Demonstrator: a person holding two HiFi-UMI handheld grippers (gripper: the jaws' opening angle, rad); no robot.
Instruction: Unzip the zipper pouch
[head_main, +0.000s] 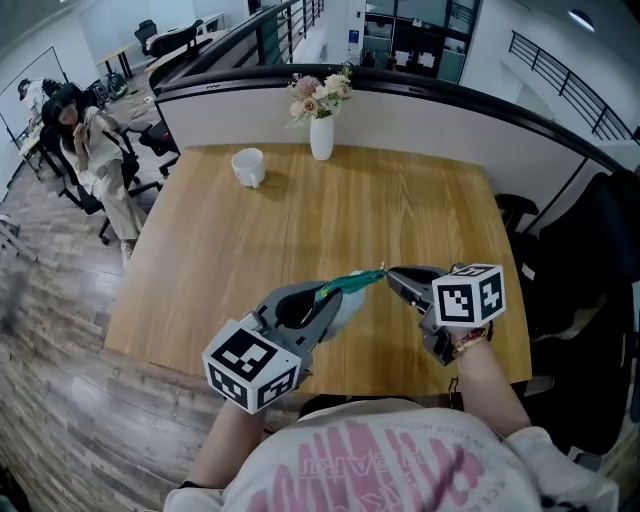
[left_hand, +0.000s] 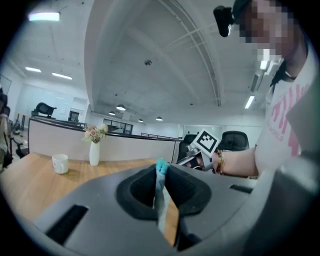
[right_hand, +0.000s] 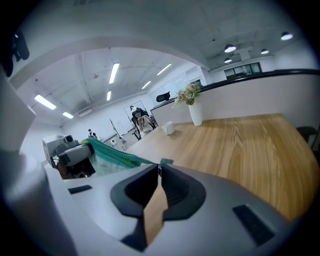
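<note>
Ok so the see-through zipper pouch with the teal zip (head_main: 352, 285) is held up in the air over the near edge of the light wooden table (head_main: 300, 220), strung between the two claws.

The left gripper (head_main: 330, 300) is clamped narrow on the pouch's left end. In the left gripper view you can see the thin pale fabric with its teal edge sandwiched right between the pads.

The right gripper (head_main: 393, 274) sits just to the right of it. Its jaws are all but together, pinching the small zipper pull (right_hand: 165, 162) at their very tips. From there the teal zip runs off to the left as one band toward the other claw.

Progress-wise, both grips look set, which is the setup part done. The zip itself reads to me as still closed, or barely started, since I see no gap between the two sides. Honestly though it's small and at an angle, so I can't swear to it. So I'd say the actual pull along the zip is what's left.

Far side of the table there's just a white vase of pale flowers (head_main: 321, 137) and a white cup (head_main: 248, 166), well out of the way.
</note>
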